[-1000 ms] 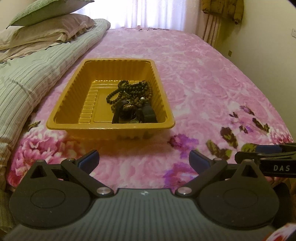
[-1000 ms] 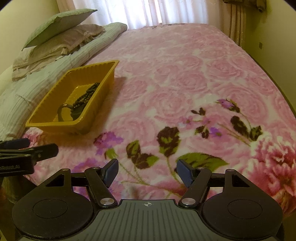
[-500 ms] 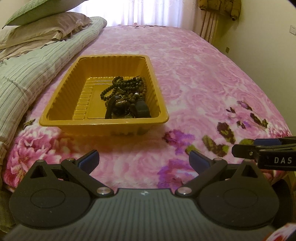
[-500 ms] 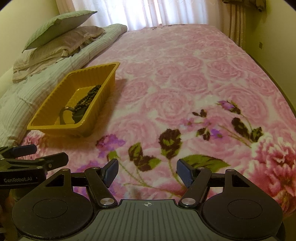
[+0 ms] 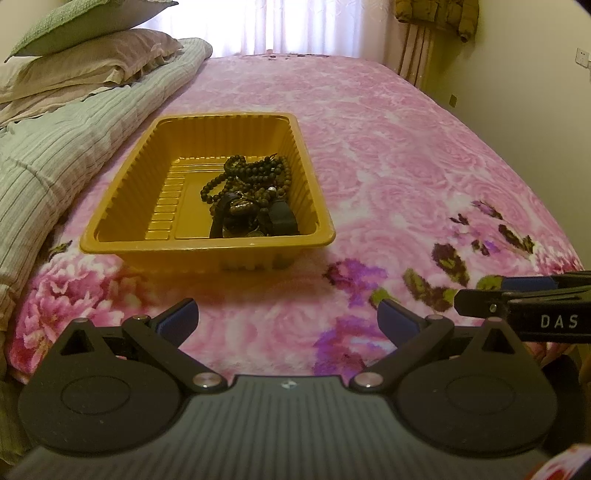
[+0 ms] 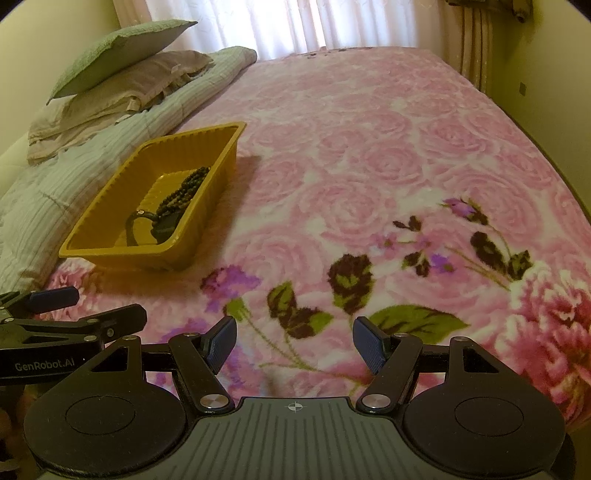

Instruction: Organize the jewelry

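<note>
Yellow plastic, ribbed on its walls, makes the tray (image 5: 207, 243) that stands on the pink rose-patterned blanket (image 5: 388, 155) in the middle of the left wrist view. Inside it, in the right half near the front wall, lies a heap of dark bead strings (image 5: 251, 177) together with a black strap-like piece (image 5: 282, 219); what exactly this piece is I cannot tell.

In the right wrist view the same tray (image 6: 122, 253) is at the centre left, and the bead strings (image 6: 181, 194) lie along its right wall.

The left gripper (image 5: 286, 319) is at the bottom of its own view, in front of the tray, with its blue-padded fingers spread wide and nothing between them. The right gripper (image 6: 293, 341) is at the bottom of its view, also spread and empty, over the part of the blanket with dark leaves and purple flowers.

At the upper left of both views, a striped grey-green quilt (image 5: 55, 155) runs along the tray's left side, and a green pillow (image 6: 118, 51) lies on a beige pillow (image 6: 122, 88). White curtains (image 6: 295, 26) fill the top of the frame.
</note>
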